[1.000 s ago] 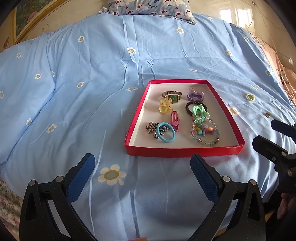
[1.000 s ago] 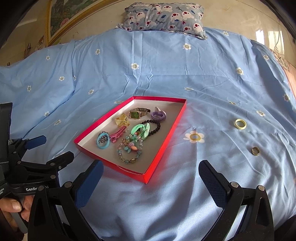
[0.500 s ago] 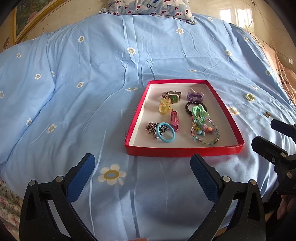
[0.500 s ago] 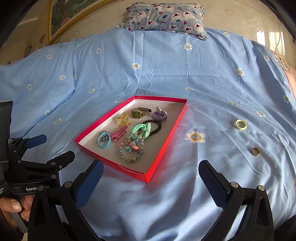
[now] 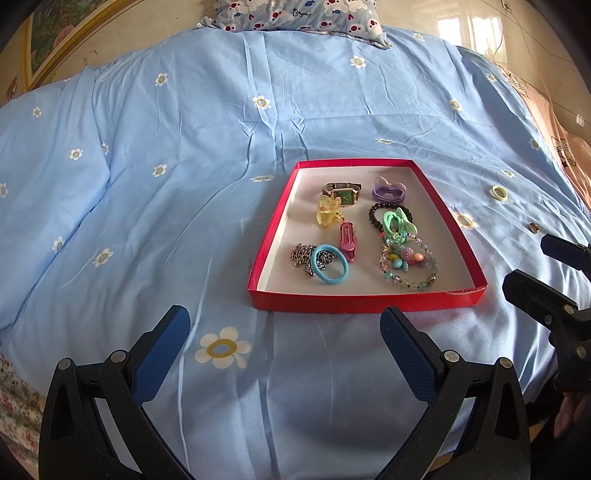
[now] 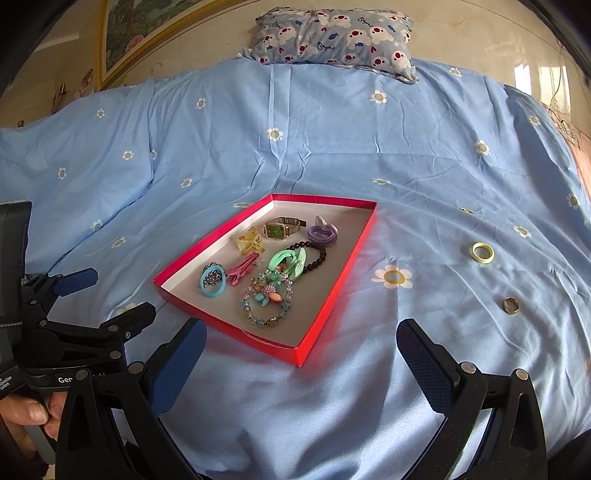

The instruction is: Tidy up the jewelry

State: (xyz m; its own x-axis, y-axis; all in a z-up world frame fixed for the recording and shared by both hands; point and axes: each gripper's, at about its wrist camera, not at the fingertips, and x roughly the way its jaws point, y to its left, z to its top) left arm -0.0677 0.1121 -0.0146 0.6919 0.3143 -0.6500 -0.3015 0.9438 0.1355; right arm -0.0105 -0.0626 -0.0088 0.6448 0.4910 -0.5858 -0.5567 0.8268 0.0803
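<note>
at the centre of both frames we see a shallow red tray (image 5: 365,297) on a blue flowered bedspread (image 5: 166,184), full of bracelets, hair ties, clips and a watch (image 5: 341,194). right of it lie a pale ring (image 6: 482,253) and a metal ring (image 6: 511,305). our left tongs (image 5: 284,343) and right tongs (image 6: 301,354) gape wide, empty.

Blue daisy-print bedspread (image 6: 332,155) — patterned pillow (image 6: 332,35) at head, gilt-framed picture (image 6: 147,33) on beige wall.
</note>
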